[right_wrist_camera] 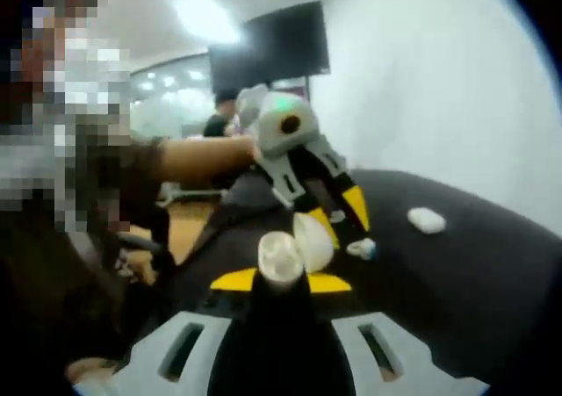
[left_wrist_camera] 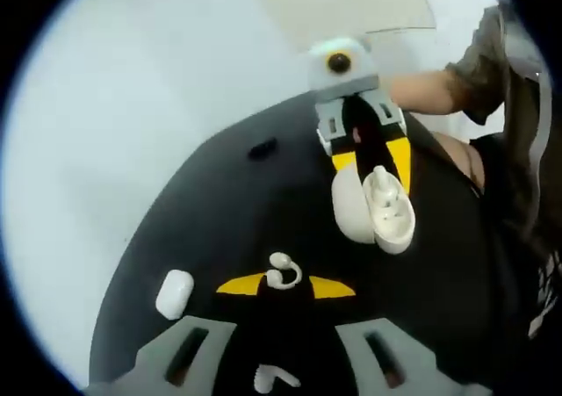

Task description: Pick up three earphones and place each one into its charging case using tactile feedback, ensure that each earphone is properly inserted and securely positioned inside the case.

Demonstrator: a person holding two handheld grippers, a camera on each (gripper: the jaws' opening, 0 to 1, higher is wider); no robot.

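Holding: I grip a white earphone (left_wrist_camera: 283,273) between the yellow tips of my left gripper (left_wrist_camera: 285,284); jaws clenched on it; its rounded bud sits up, its stem curls down and sideways across the tips
Open case: my right gripper (right_wrist_camera: 283,277) clamps a white charging case (left_wrist_camera: 376,207), lid hinged open; one earphone sits in its well, stem down
Case axis: long axis runs away from the right gripper's tips, towards my left gripper
Closed case: a second white case (left_wrist_camera: 174,293) lies shut on the black mat (left_wrist_camera: 219,212); its contents hidden
Loose earphone: one (left_wrist_camera: 274,379) lies on the mat between my left jaws
Writing: none I can read
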